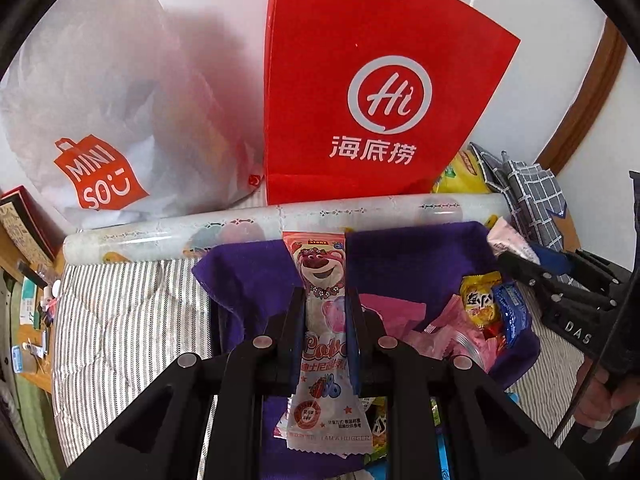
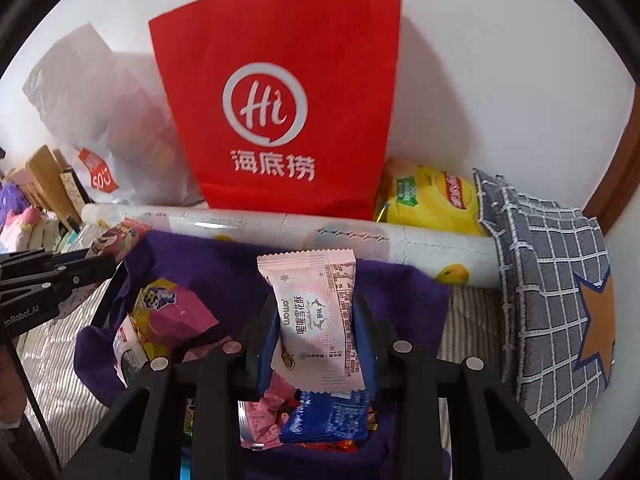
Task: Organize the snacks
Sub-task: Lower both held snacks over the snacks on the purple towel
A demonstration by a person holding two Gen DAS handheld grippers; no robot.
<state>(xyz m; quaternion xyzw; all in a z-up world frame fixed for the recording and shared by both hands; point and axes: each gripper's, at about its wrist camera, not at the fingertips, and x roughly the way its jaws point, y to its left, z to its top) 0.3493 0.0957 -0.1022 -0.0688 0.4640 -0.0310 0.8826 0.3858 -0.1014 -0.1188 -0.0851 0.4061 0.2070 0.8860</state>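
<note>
Striped bed (image 1: 120, 312) against a white wall, red paper bag (image 1: 360, 100) propped behind: left gripper (image 1: 325, 312), jaws closed on a pink bear-print snack (image 1: 322, 280), and right gripper (image 2: 316, 316), jaws closed on a pale pink pastry packet (image 2: 316, 312), each lifted over the purple cloth bin (image 2: 400, 288) of loose snacks, probably for sorting.

soft indoor light, shadows on wall, fisheye-warped dark edges, slight blur

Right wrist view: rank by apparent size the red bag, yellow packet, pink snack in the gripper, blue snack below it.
1. Red bag, clearly largest.
2. Pink snack and yellow packet: similar; the snack sits close to the camera in the right gripper, and the packet is partly hidden, so unranked.
3. Blue snack, partly hidden.
</note>
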